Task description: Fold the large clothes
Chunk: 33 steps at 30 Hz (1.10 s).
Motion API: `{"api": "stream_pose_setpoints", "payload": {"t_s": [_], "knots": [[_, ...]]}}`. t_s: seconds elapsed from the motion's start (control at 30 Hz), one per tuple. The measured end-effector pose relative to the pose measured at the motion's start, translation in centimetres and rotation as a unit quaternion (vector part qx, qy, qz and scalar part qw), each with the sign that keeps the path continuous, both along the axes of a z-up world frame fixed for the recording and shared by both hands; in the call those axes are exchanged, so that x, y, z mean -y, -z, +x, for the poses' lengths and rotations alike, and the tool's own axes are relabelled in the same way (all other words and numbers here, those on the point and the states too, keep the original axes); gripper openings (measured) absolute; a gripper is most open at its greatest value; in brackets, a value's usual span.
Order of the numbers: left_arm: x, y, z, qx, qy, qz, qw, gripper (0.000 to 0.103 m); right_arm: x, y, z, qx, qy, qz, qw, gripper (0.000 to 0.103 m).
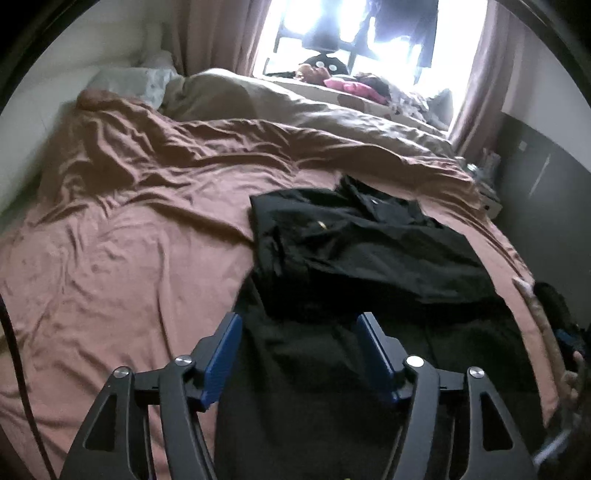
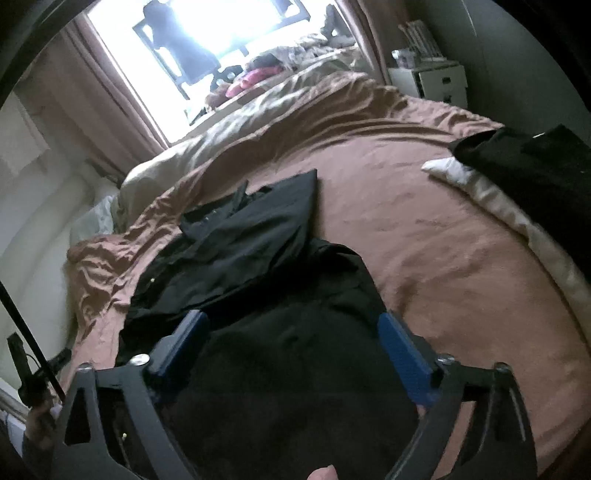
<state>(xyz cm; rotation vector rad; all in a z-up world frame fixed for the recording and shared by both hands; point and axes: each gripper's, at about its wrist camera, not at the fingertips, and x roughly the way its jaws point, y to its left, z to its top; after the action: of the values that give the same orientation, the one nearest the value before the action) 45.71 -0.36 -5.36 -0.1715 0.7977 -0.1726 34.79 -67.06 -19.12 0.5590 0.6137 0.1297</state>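
One black garment (image 1: 369, 251) is seen lying on the bed (image 1: 122, 258), which is covered by one brown sheet. The garment is placed on the near part of the bed, with its upper part folded over the lower part. One beige blanket (image 1: 332, 110) is bunched at the far side of the bed, below one bright window (image 1: 351, 33). Two pink curtains are hung beside that window. One white pillow (image 1: 122, 81) is set at the far left corner of the bed.

The left gripper (image 1: 299, 354) is held above the near edge of the garment. Its two blue fingers (image 1: 221, 362) are spread apart, and nothing is held between them. The right gripper (image 2: 295, 350) is held over the same garment too. Its two fingers (image 2: 402, 358) are opened very wide, and nothing is gripped by them.

In the right wrist view, one more dark cloth (image 2: 535, 173) is seen at the right edge of the bed, on one white cloth (image 2: 465, 181). One white cabinet (image 2: 432, 81) is placed beyond the bed.
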Motion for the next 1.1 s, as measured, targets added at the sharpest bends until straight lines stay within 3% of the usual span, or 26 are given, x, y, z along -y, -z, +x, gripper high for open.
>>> {"api": "stream_pose_setpoints", "payload": {"t_s": [0.1, 0.23, 0.33, 0.53, 0.77, 0.9, 0.97, 1.1], "knots": [[-0.2, 0.2, -2.3, -0.002, -0.003, 0.014, 0.9999, 0.069, 0.2, 0.1, -2.4, 0.017, 0.005, -0.020, 1.000, 0.103], [-0.8, 0.1, -5.4, 0.018, 0.000, 0.017, 0.9997, 0.096, 0.1, 0.2, -4.7, 0.032, -0.003, -0.048, 0.998, 0.103], [-1.2, 0.1, -7.4, 0.031, 0.009, 0.020, 0.9993, 0.102, -0.3, 0.4, -6.4, 0.034, -0.013, -0.068, 0.997, 0.103], [-2.0, 1.3, -11.2, 0.024, 0.017, 0.019, 0.9994, 0.102, -0.4, 1.3, -9.4, 0.036, -0.023, -0.091, 0.995, 0.103], [-3.4, 3.1, -15.1, 0.004, 0.019, -0.001, 0.9998, 0.102, 1.4, 2.5, -12.9, 0.019, -0.031, -0.064, 0.997, 0.103], [-3.9, 4.4, -17.0, 0.000, 0.022, 0.007, 0.9997, 0.102, 2.5, 3.6, -15.3, 0.027, -0.029, -0.052, 0.998, 0.103], [-4.5, 5.6, -17.7, -0.010, 0.024, -0.009, 0.9996, 0.099, 3.0, 4.5, -16.3, 0.020, -0.027, -0.050, 0.998, 0.103], [-5.6, 8.3, -18.4, -0.044, 0.016, -0.042, 0.9980, 0.074, 3.7, 6.2, -17.7, 0.006, -0.029, -0.043, 0.999, 0.103]]}}
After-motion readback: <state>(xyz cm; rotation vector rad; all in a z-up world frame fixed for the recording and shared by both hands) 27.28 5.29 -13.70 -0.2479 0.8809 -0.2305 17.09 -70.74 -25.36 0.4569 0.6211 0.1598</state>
